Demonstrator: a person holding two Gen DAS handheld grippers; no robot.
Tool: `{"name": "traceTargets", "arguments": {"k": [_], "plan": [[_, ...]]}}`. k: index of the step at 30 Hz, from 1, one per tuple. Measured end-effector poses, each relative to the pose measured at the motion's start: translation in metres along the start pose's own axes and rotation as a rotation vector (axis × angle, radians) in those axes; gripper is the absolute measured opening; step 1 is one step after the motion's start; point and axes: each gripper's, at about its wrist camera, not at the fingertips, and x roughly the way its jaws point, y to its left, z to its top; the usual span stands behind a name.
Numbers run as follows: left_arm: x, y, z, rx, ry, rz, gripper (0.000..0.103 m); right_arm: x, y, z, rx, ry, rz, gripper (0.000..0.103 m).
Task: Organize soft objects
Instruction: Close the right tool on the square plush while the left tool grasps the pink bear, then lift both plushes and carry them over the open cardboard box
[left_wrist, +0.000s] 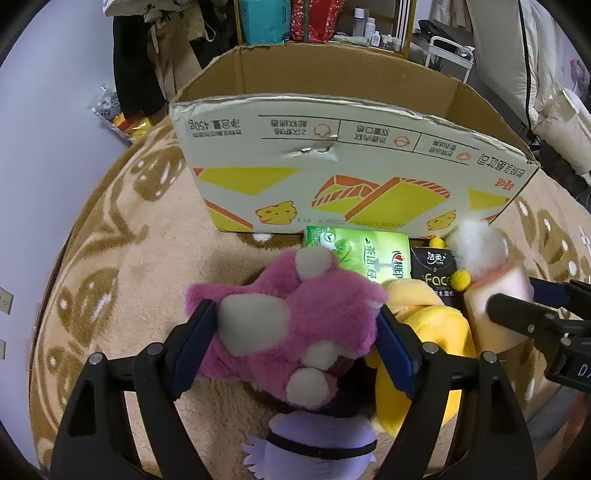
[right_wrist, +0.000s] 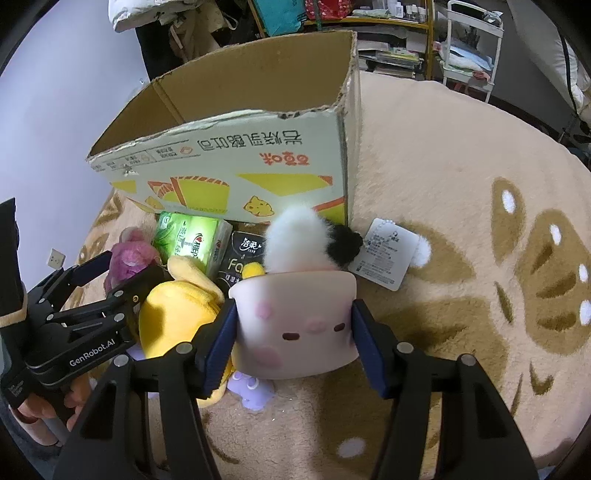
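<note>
My left gripper (left_wrist: 295, 343) is shut on a pink plush bear (left_wrist: 291, 325), its pads pressed against both sides, just above the rug. My right gripper (right_wrist: 291, 336) is shut on a pale pink cushion toy (right_wrist: 295, 321) with a white and black fluffy top and a paper tag (right_wrist: 384, 251); the toy also shows in the left wrist view (left_wrist: 495, 291). A yellow plush (left_wrist: 424, 332) lies between the two toys. A purple plush (left_wrist: 317, 443) lies under my left gripper. An open cardboard box (left_wrist: 332, 155) stands just behind them.
A green tissue pack (left_wrist: 362, 254) and a black tissue pack (left_wrist: 436, 269) lie against the box front. All sit on a beige patterned rug (right_wrist: 461, 184). Shelves, hanging clothes and a white trolley (right_wrist: 469, 48) stand behind the box.
</note>
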Motion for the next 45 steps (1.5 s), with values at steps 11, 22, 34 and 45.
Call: {"name": "traceTargets", "arguments": {"k": [11,22,34,45], "plan": [[-0.009,0.015,0.002,-0.079,-0.025,-0.005,0.081,-0.015,-0.002,0.001,0.014,-0.072,0.014,0.064],[-0.026,0.015,0.000,-0.071,-0.097,0.035,0.081,-0.037,-0.006,0.001,0.030,-0.166,0.016,0.064],[-0.055,0.018,0.002,-0.077,-0.247,0.095,0.081,-0.067,-0.005,0.000,0.030,-0.320,0.009,0.064],[-0.092,0.021,0.001,-0.081,-0.429,0.084,0.081,-0.088,0.016,-0.003,-0.057,-0.440,0.000,0.064]]}}
